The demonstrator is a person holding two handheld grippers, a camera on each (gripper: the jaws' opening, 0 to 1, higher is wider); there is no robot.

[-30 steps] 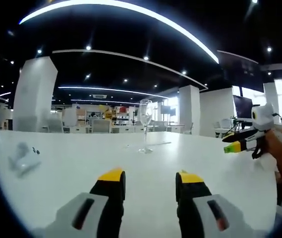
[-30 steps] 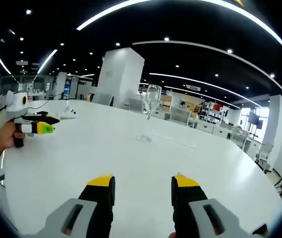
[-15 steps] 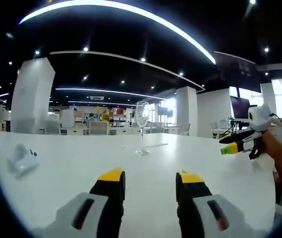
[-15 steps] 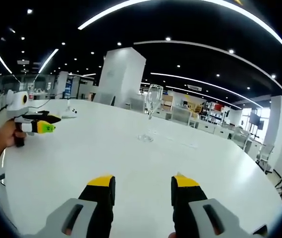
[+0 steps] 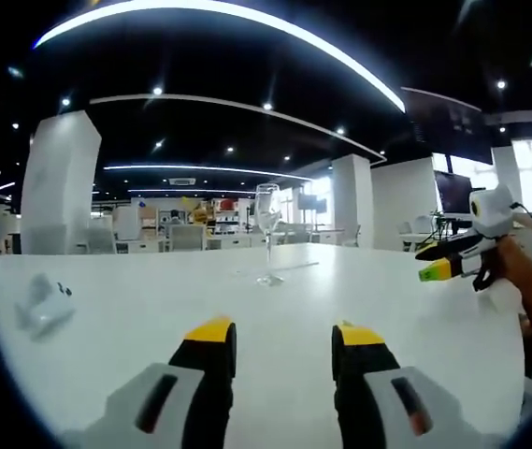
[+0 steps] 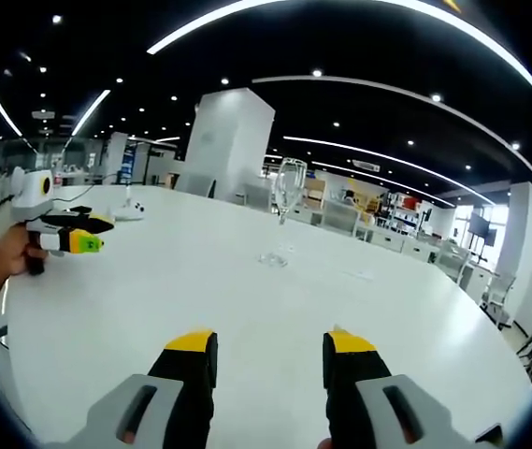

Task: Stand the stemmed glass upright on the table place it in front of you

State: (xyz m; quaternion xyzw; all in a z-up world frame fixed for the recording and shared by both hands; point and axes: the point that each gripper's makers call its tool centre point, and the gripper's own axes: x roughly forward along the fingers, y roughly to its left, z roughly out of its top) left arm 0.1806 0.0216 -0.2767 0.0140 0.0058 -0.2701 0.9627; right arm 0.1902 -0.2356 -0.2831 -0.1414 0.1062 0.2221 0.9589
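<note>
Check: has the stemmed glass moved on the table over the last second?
No. The stemmed glass stands upright in the same spot before the white pillar.

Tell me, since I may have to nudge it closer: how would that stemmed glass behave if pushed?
The stemmed glass stands upright on the white table, tall on a thin stem and small foot, so a push high up would likely tip it. It looks thin and clear, so probably fragile and light. The smooth tabletop suggests that a low push at the foot might slide it.

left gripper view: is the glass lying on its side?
No. The stemmed glass stands upright on its foot on the white table, apart from both jaws of the left gripper.
</note>
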